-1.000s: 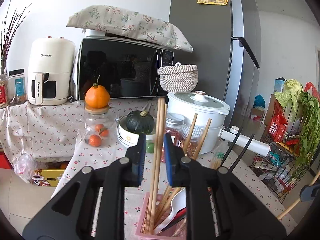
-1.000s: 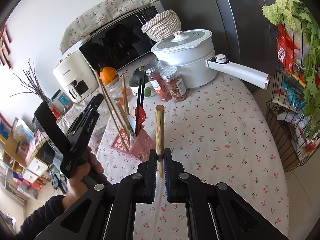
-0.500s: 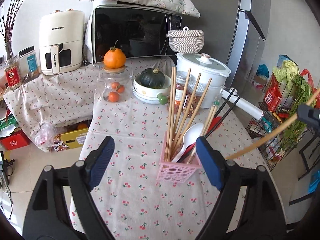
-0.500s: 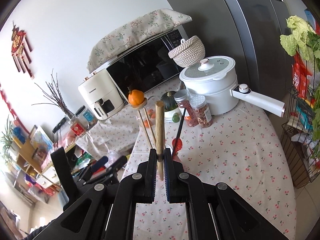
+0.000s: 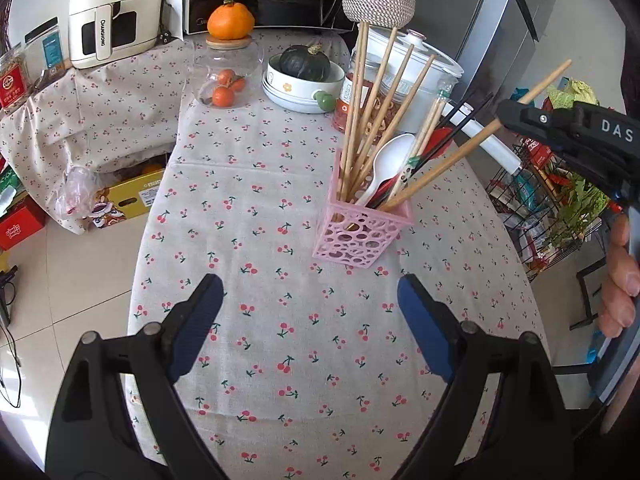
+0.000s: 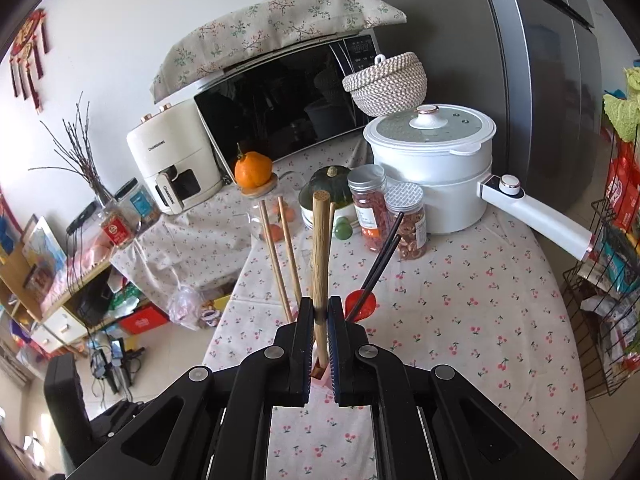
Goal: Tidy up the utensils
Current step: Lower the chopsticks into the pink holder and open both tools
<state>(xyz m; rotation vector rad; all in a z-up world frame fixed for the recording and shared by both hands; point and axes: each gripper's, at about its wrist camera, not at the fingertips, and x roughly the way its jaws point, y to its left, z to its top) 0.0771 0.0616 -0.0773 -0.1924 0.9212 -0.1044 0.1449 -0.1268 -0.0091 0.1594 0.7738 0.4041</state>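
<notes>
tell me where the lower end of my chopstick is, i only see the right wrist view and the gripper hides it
Observer: In the left wrist view, the chopstick held by the right gripper has its lower end inside the pink holder, at its right side.
Operator: is the left gripper near the holder
Observer: No, the left gripper is short of it over the tablecloth, its jaws opening with nothing between them.
Operator: anything in there i can't see
Observer: A white spoon leans among the wooden chopsticks.
</notes>
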